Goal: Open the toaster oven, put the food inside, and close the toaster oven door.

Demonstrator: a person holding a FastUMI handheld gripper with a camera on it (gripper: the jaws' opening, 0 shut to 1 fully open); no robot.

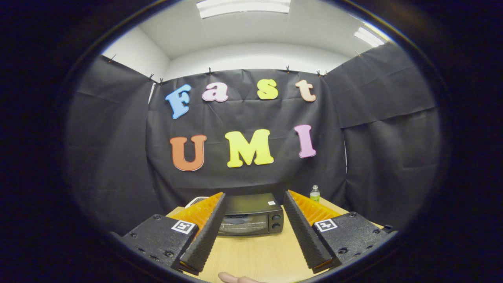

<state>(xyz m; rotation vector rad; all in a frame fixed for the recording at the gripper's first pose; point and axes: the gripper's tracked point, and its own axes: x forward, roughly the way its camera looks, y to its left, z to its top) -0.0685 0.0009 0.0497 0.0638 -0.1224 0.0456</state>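
A black toaster oven (250, 215) stands at the far side of a wooden table (255, 255), its glass door shut and two knobs on its right side. My gripper (253, 196) is held well back from it, open, with the oven seen in the gap beyond the fingertips. Nothing is between the fingers (204, 232). A white object (195, 201) peeks out behind the left finger, beside the oven; what it is I cannot tell.
A small clear bottle (314, 193) with a white cap stands at the back right of the table, behind the right finger. A person's fingertip (235, 279) shows at the table's near edge. Black cloth walls close in the booth on three sides.
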